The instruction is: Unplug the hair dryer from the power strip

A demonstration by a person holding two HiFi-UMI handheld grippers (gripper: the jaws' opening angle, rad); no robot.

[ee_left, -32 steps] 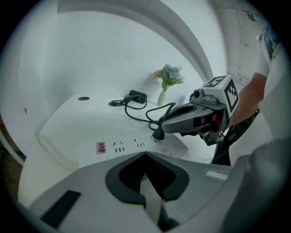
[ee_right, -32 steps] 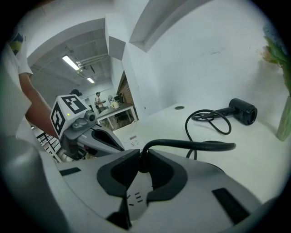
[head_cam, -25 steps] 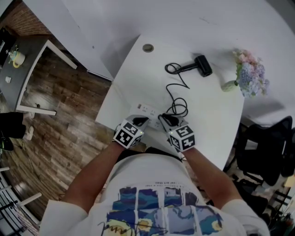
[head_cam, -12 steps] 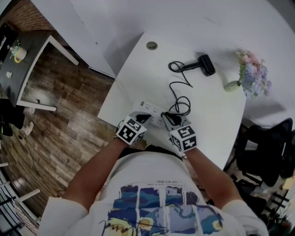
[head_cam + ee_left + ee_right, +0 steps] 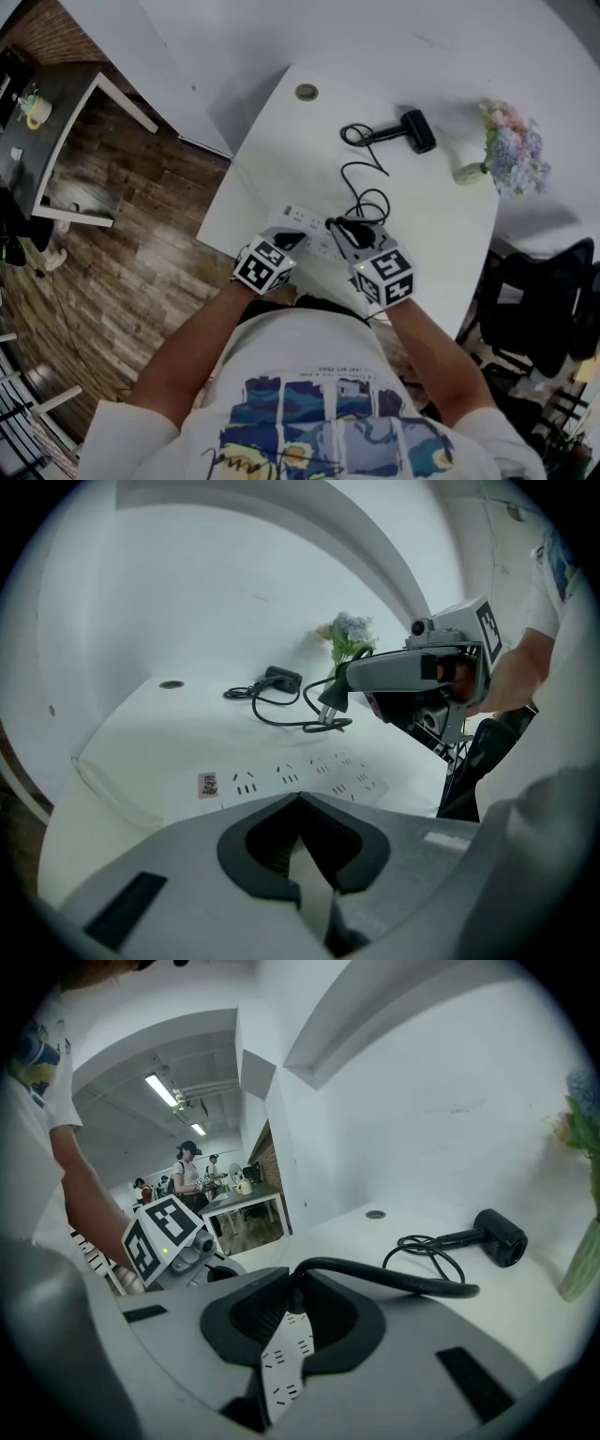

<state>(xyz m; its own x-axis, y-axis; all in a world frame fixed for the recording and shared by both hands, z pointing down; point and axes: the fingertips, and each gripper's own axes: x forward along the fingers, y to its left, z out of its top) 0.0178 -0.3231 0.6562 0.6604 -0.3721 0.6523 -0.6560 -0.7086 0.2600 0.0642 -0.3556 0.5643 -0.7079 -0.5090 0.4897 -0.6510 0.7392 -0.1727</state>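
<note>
A white power strip point(image 5: 302, 225) lies near the front edge of the white table point(image 5: 281, 150). My right gripper point(image 5: 339, 228) is shut on the black plug point(image 5: 330, 700), which hangs clear above the strip point(image 5: 291, 778) with its prongs bare. From the plug a black cable point(image 5: 368, 202) loops back to the black hair dryer point(image 5: 413, 131) at the far side. My left gripper point(image 5: 287, 241) is shut, and its tips sit over the strip's near left end. The strip's edge under them is hidden.
A vase of flowers point(image 5: 506, 150) stands at the table's right. A round cable hole point(image 5: 307, 92) is at the far edge. A black chair point(image 5: 539, 300) is to the right, with wood floor and a grey desk point(image 5: 56, 122) to the left.
My right gripper has risen with the plug, which has come out of the power strip. My left gripper has stayed on the strip.
</note>
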